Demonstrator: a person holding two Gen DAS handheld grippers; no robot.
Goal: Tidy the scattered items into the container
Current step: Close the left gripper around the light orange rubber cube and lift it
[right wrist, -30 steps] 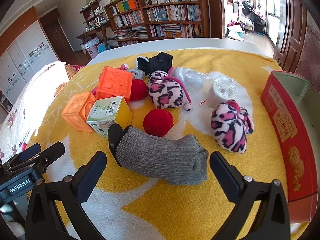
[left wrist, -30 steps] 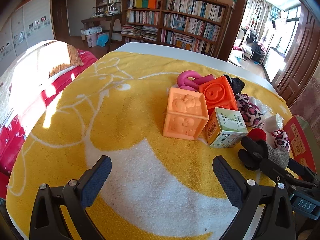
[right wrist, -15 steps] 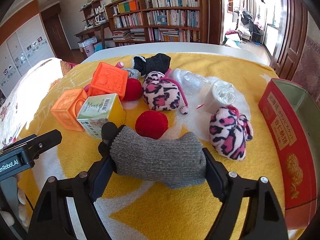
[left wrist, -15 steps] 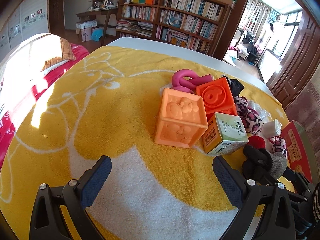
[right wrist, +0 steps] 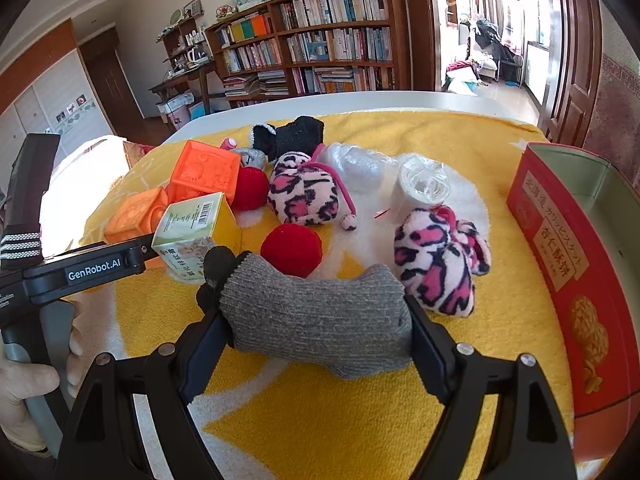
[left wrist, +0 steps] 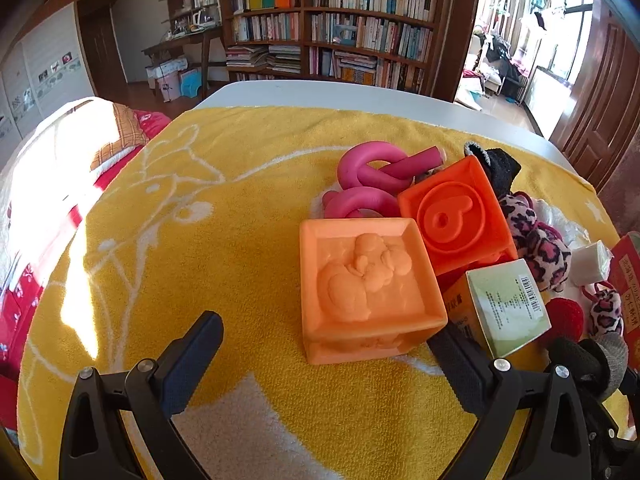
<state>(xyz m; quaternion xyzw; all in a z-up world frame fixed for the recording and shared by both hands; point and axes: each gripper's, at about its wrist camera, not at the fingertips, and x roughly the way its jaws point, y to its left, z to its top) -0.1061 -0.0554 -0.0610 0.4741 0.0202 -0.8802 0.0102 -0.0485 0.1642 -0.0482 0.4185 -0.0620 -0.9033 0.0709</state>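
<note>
At lower centre of the right view, the right tool (right wrist: pixel 316 334) is squeezing a ribbed grey knit sock (right wrist: pixel 316 312), a soft roll with a black toe, lying on the fuzzy yellow towel (right wrist: pixel 360 420), while the left tool (left wrist: pixel 326 364) is gaping wide.

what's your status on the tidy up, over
Right gripper shut on grey sock. Left gripper open at orange block. Red tin to the right; leopard pouch between.
</note>
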